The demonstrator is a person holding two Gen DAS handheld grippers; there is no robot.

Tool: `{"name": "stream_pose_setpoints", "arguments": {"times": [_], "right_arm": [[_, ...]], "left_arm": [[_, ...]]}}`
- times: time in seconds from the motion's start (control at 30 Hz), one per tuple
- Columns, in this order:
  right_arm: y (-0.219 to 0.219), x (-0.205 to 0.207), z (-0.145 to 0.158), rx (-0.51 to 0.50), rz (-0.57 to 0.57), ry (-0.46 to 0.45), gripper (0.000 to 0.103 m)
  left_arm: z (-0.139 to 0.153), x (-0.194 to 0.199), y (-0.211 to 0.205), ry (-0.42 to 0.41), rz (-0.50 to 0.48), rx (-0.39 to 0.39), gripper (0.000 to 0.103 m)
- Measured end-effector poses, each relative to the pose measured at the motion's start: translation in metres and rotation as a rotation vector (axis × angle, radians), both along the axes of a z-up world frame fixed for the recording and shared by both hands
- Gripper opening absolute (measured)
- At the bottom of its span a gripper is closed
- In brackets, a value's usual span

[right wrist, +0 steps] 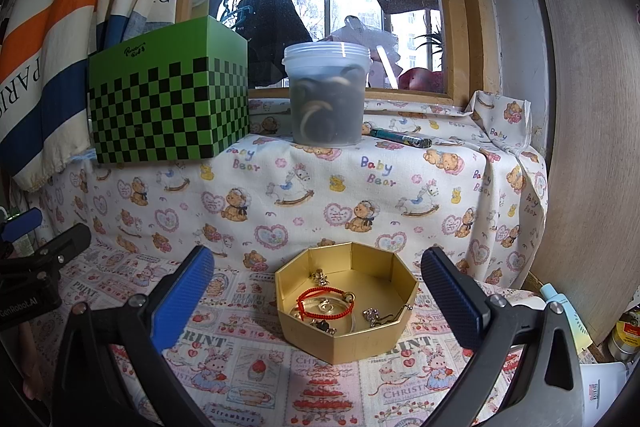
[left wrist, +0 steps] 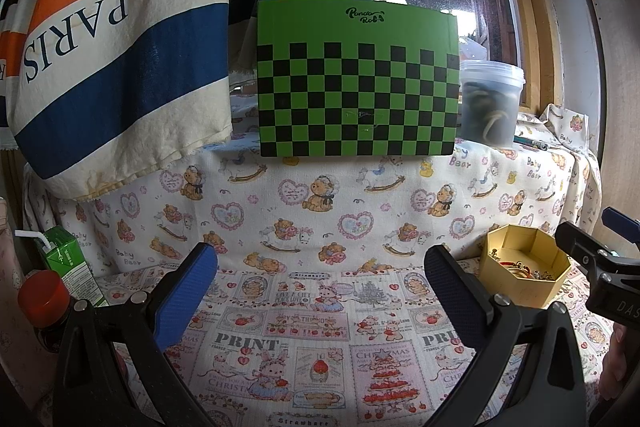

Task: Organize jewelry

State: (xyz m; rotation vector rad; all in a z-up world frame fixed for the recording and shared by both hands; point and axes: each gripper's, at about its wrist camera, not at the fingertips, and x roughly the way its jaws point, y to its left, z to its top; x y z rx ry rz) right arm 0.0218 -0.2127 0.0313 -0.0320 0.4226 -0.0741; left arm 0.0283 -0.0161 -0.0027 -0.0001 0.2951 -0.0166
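Left wrist view. My left gripper point(left wrist: 320, 283) hangs over the printed cloth point(left wrist: 280, 327), fingers spread wide, nothing between them. The gold octagonal box point(left wrist: 520, 267) sits at about 3 o'clock from my fingertips, just past the right finger. My right gripper point(left wrist: 600, 259) shows at the far right edge, near the box. Green checkered box point(left wrist: 357, 79) at 12 o'clock on the raised ledge, plastic tub point(left wrist: 490, 103) beside it at 1 o'clock. Juice carton point(left wrist: 66, 259) and red-capped bottle point(left wrist: 42, 299) at 9 o'clock.

Right wrist view. My right gripper point(right wrist: 316, 291) is released too — fingers parted, straddling the gold octagonal box point(right wrist: 392, 335) from above, touching nothing. Inside lies the jewelry: a red cord bracelet point(right wrist: 326, 303) near the centre, a small metal charm point(right wrist: 319, 277) at 11 o'clock of it, a sparkly piece point(right wrist: 372, 315) at 3 o'clock, a dark bit point(right wrist: 324, 325) at 6 o'clock. There seems to be a clear disc under the bracelet; the glare makes that uncertain. My left gripper point(right wrist: 36, 247) shows at 9 o'clock, well apart from the box. A pen point(right wrist: 400, 137) lies on the ledge beside the tub.

Judgement: the pieces are already in the box, so this reads as either the close of the sorting or the pause before lifting pieces out. Next move — if a piece is to be taken, descend with the right fingers narrowed onto the bracelet cord, clear of the box wall.
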Motion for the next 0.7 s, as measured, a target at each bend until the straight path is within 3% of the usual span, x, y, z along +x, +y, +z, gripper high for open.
{"name": "stream_pose_setpoints", "arguments": {"times": [0.7], "right_arm": [[-0.0002, -0.0001, -0.0003, 0.0, 0.001, 0.0, 0.103]], "left_arm": [[-0.0002, -0.0002, -0.0001, 0.005, 0.01, 0.003, 0.103]]}}
